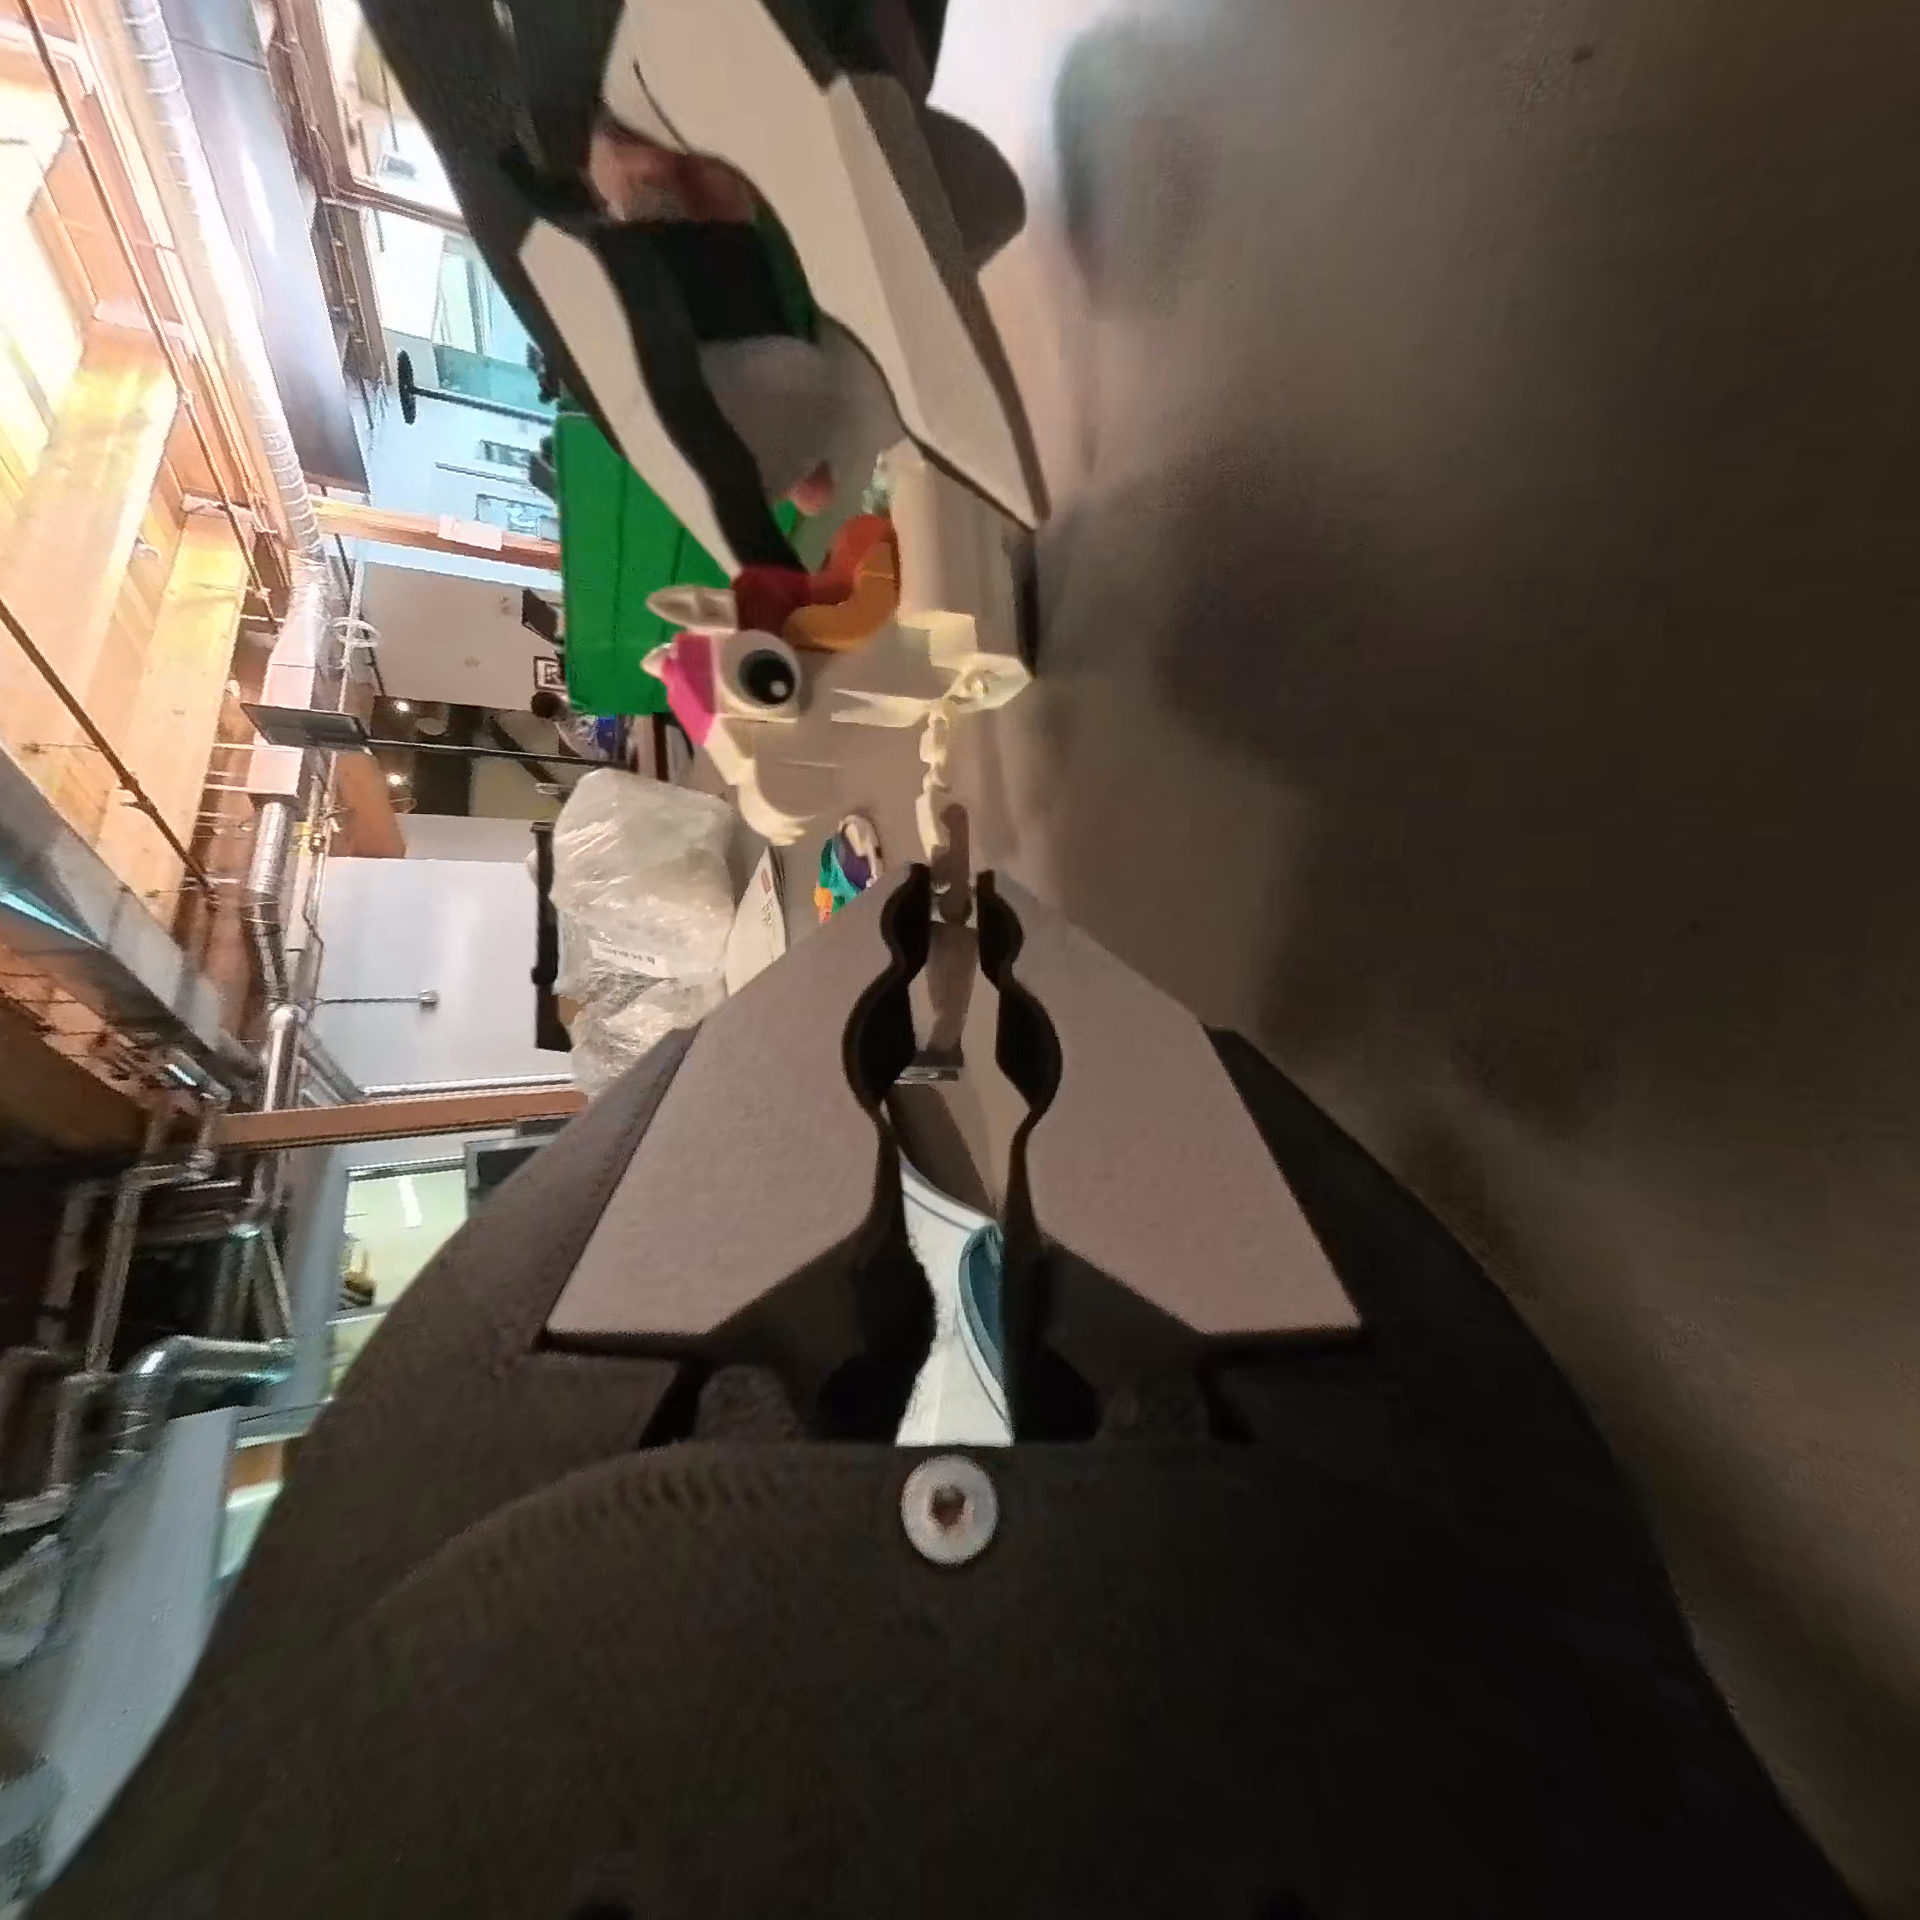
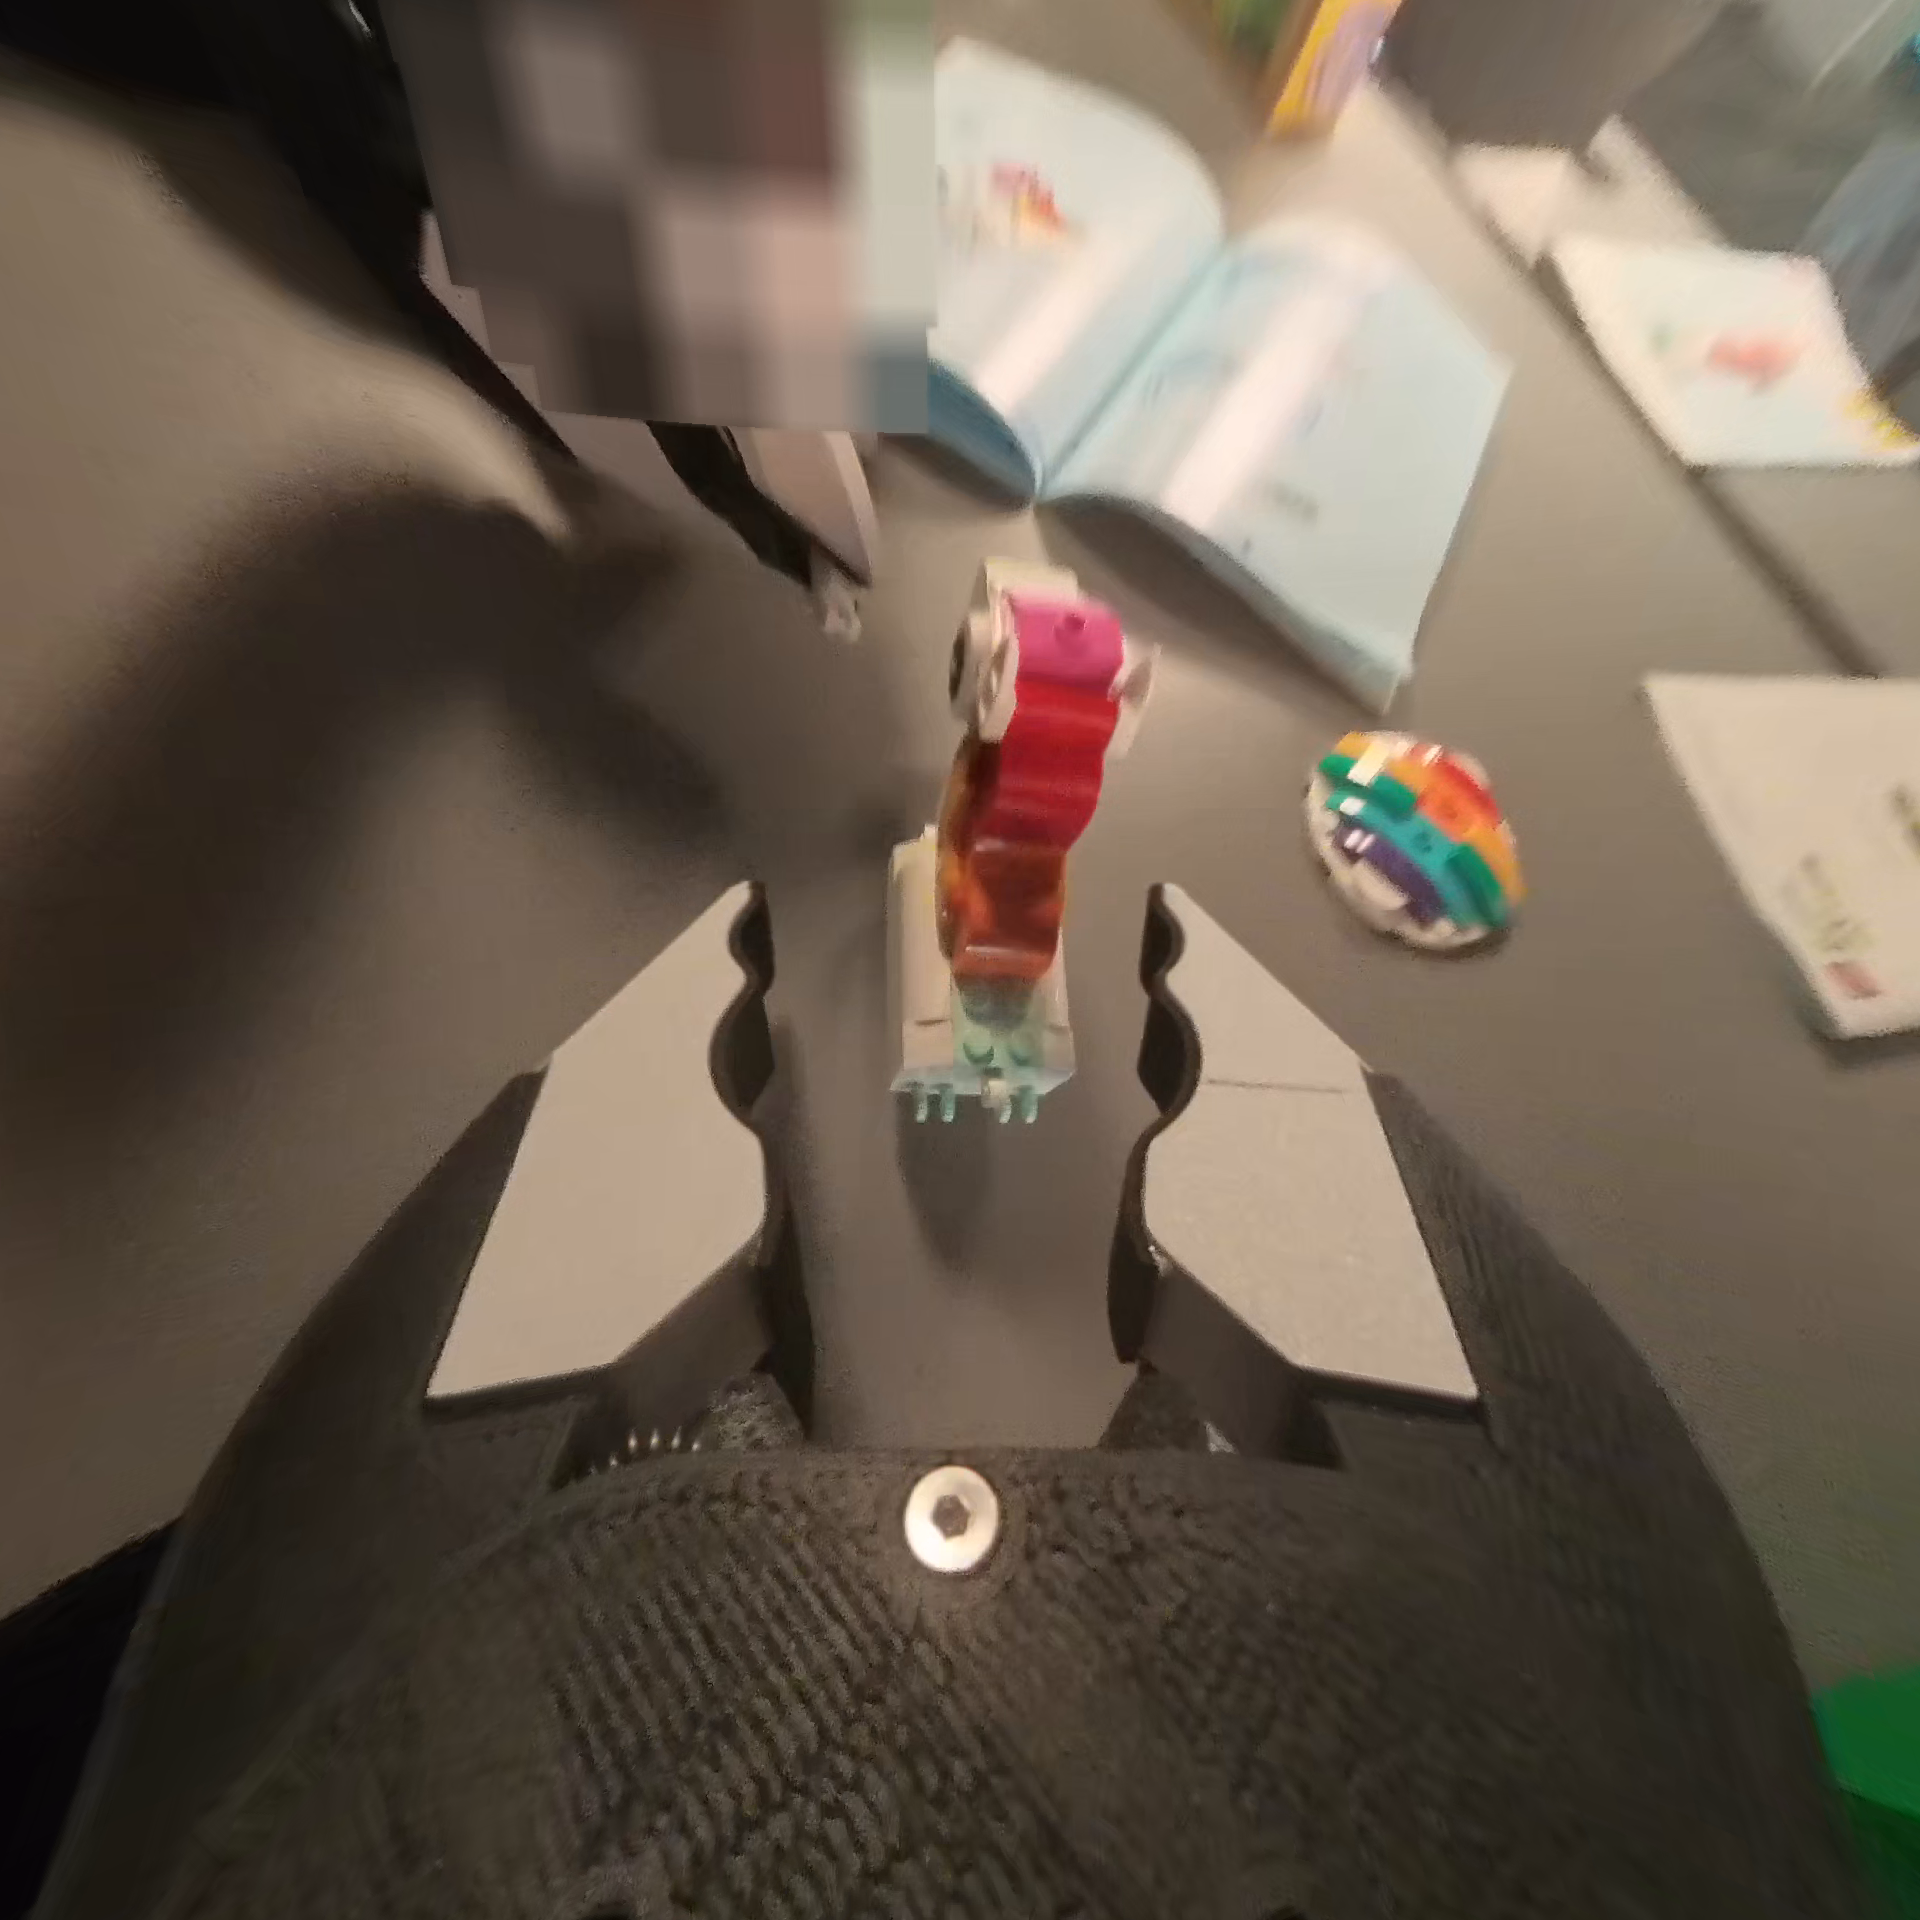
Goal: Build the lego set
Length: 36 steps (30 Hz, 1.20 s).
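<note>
A white Lego unicorn (image 2: 1023, 800) with a pink, red and orange mane stands on the dark table (image 2: 1558, 1195). My right gripper (image 2: 956, 920) is open, one jaw on each side of the unicorn's rear end, with gaps on both sides. In the left wrist view, which is turned sideways, the unicorn (image 1: 790, 696) faces me. My left gripper (image 1: 948, 896) is shut on a small thin grey piece (image 1: 951, 862), held close to the unicorn's white legs. Whether the piece touches them I cannot tell. The left gripper also shows in the right wrist view (image 2: 831, 582), beyond the unicorn's head.
A small rainbow Lego build (image 2: 1408, 842) lies on the table to the unicorn's right. An open instruction booklet (image 2: 1195, 364) lies behind it. More paper sheets (image 2: 1808, 852) lie at the right edge. A green screen (image 1: 623, 561) stands in the room behind. Left tips to right tips: about 7 centimetres.
</note>
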Each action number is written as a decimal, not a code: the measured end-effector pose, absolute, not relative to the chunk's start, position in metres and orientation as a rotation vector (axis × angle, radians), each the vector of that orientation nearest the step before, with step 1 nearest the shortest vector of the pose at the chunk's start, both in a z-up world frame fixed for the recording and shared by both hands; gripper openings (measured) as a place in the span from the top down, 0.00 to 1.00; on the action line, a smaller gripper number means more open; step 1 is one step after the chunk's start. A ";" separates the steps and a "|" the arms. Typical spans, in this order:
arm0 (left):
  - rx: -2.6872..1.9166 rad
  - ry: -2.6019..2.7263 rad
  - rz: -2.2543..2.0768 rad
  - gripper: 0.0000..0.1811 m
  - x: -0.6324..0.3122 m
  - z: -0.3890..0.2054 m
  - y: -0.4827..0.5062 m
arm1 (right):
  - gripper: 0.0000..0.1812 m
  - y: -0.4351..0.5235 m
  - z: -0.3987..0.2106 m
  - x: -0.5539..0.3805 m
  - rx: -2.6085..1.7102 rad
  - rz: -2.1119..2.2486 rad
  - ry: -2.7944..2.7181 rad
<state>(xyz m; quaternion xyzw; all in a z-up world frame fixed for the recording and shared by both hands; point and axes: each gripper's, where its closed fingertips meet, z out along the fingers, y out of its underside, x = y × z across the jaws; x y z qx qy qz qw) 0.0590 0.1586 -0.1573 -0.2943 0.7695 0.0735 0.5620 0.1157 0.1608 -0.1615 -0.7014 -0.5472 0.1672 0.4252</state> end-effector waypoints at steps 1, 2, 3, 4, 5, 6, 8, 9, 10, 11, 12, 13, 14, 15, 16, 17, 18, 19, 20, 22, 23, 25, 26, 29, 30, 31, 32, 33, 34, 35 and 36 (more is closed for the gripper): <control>-0.684 1.819 0.190 0.95 0.060 -0.159 0.159 | 0.63 0.161 -0.169 0.116 -1.786 0.415 -1.388; -0.680 1.821 0.202 0.96 0.060 -0.160 0.158 | 0.65 0.162 -0.175 0.116 -1.813 0.411 -1.399; -0.676 1.821 0.206 0.96 0.061 -0.162 0.157 | 0.66 0.162 -0.179 0.115 -1.833 0.421 -1.405; -0.675 1.821 0.201 0.95 0.063 -0.163 0.156 | 0.69 0.161 -0.179 0.112 -1.835 0.451 -1.397; -0.677 1.816 0.200 0.95 0.064 -0.163 0.155 | 0.71 0.162 -0.180 0.111 -1.838 0.458 -1.395; -0.674 1.813 0.206 0.95 0.065 -0.164 0.155 | 0.73 0.163 -0.181 0.111 -1.842 0.468 -1.389; -0.657 1.805 0.223 0.95 0.068 -0.166 0.154 | 0.79 0.161 -0.183 0.107 -1.871 0.523 -1.365; -0.651 1.807 0.231 0.96 0.068 -0.168 0.154 | 0.80 0.160 -0.183 0.105 -1.877 0.548 -1.358; -0.644 1.806 0.242 0.95 0.068 -0.169 0.154 | 0.80 0.159 -0.183 0.102 -1.876 0.559 -1.363; -0.630 1.807 0.251 0.95 0.068 -0.170 0.154 | 0.80 0.158 -0.183 0.100 -1.871 0.569 -1.372; -0.612 1.818 0.257 0.95 0.068 -0.173 0.154 | 0.80 0.156 -0.182 0.098 -1.871 0.591 -1.378; -0.595 1.825 0.259 0.95 0.068 -0.174 0.153 | 0.80 0.155 -0.182 0.096 -1.877 0.618 -1.376; -0.574 1.819 0.262 0.95 0.068 -0.174 0.153 | 0.80 0.154 -0.181 0.094 -1.881 0.643 -1.376; -0.554 1.810 0.262 0.95 0.068 -0.172 0.151 | 0.80 0.152 -0.181 0.093 -1.877 0.665 -1.383; -0.541 1.808 0.246 0.95 0.069 -0.171 0.149 | 0.80 0.150 -0.179 0.091 -1.868 0.682 -1.387; -0.534 1.803 0.234 0.95 0.070 -0.170 0.147 | 0.80 0.148 -0.178 0.089 -1.858 0.702 -1.392; -0.529 1.792 0.233 0.95 0.071 -0.168 0.147 | 0.80 0.146 -0.177 0.087 -1.849 0.722 -1.396; -0.521 1.785 0.225 0.95 0.072 -0.166 0.145 | 0.80 0.144 -0.175 0.085 -1.840 0.740 -1.399; -0.518 1.775 0.223 0.96 0.072 -0.165 0.145 | 0.80 0.143 -0.174 0.083 -1.833 0.753 -1.398; -0.509 1.757 0.224 0.96 0.072 -0.161 0.144 | 0.80 0.142 -0.174 0.083 -1.831 0.761 -1.403; -0.505 1.755 0.219 0.96 0.072 -0.161 0.143 | 0.80 0.141 -0.173 0.082 -1.827 0.767 -1.404; -0.502 1.742 0.217 0.96 0.072 -0.159 0.143 | 0.80 0.141 -0.171 0.082 -1.823 0.785 -1.394; -0.500 1.735 0.212 0.96 0.071 -0.157 0.142 | 0.80 0.140 -0.170 0.081 -1.819 0.796 -1.389; -0.505 1.718 0.205 0.96 0.071 -0.154 0.142 | 0.80 0.140 -0.167 0.081 -1.810 0.823 -1.372; -0.498 1.712 0.207 0.96 0.071 -0.152 0.141 | 0.80 0.140 -0.166 0.080 -1.808 0.829 -1.369; -0.497 1.710 0.208 0.96 0.071 -0.152 0.141 | 0.80 0.139 -0.166 0.080 -1.806 0.832 -1.369; -0.494 1.709 0.206 0.96 0.071 -0.152 0.141 | 0.80 0.139 -0.166 0.079 -1.805 0.836 -1.369; -0.493 1.707 0.201 0.96 0.071 -0.151 0.140 | 0.80 0.139 -0.165 0.079 -1.802 0.840 -1.370; -0.498 1.703 0.194 0.96 0.070 -0.151 0.140 | 0.80 0.138 -0.165 0.079 -1.798 0.845 -1.367; -0.505 1.699 0.186 0.96 0.070 -0.150 0.140 | 0.80 0.139 -0.163 0.078 -1.793 0.848 -1.361; -0.505 1.693 0.175 0.96 0.071 -0.148 0.139 | 0.80 0.138 -0.162 0.078 -1.787 0.857 -1.357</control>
